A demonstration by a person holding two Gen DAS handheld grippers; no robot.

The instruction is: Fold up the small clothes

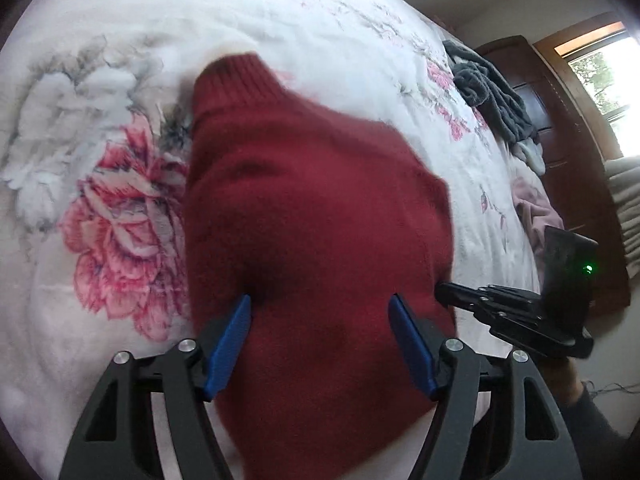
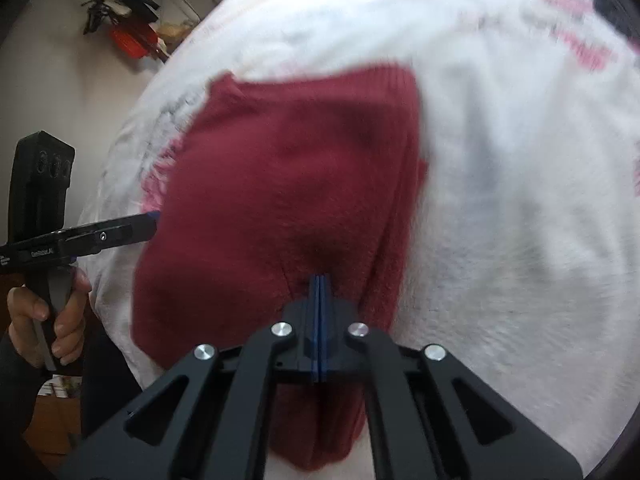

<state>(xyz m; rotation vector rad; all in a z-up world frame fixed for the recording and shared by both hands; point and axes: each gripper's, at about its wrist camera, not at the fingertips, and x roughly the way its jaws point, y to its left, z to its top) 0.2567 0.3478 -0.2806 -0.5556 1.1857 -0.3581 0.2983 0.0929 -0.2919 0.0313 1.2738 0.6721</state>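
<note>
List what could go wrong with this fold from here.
1. Only the right gripper is pinching the red sweater; the left gripper is open around the fabric, so a pull may drag the sweater askew.
2. The fluffy floral blanket could catch the knit and bunch it.

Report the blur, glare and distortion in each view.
Left wrist: red sweater smeared by motion, window blown out, floral bedspread bowed by fisheye. Right wrist: bedspread print heavily blurred, right tongs sharp, dark vignette at the corners.
</note>
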